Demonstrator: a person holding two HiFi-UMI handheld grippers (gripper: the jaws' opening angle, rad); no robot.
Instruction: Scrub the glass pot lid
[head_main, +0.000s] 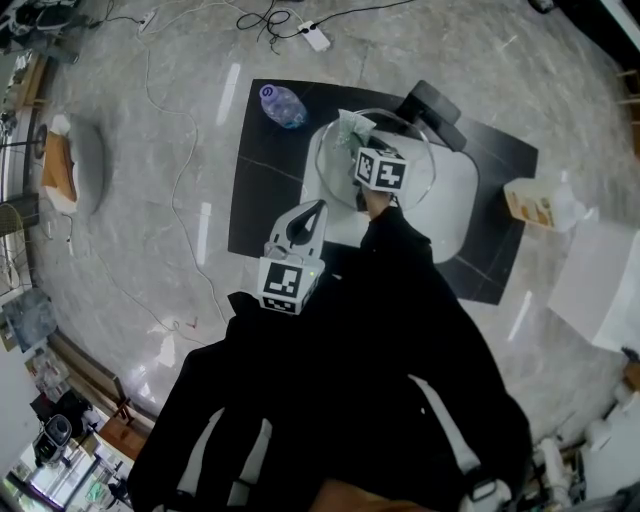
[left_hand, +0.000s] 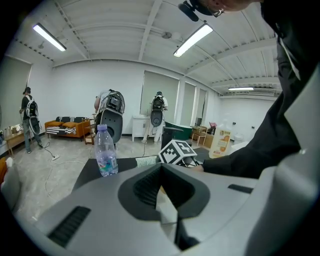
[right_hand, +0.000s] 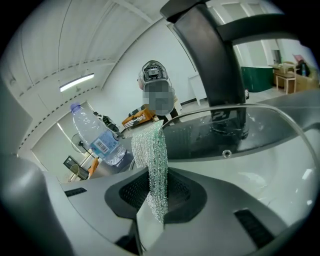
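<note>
The glass pot lid lies on a white tray; in the right gripper view its clear dome fills the right side, with a black knob on it. My right gripper is over the lid's near-left part, shut on a green-silver mesh scrub cloth that sticks up between the jaws. My left gripper is just off the tray's left edge, above the black mat, and is shut with nothing in it. It looks toward the right gripper's marker cube.
The tray sits on a black mat. A water bottle stands at the mat's far left, and a black block behind the lid. A soap bottle is to the right. Cables cross the floor, and people stand far off.
</note>
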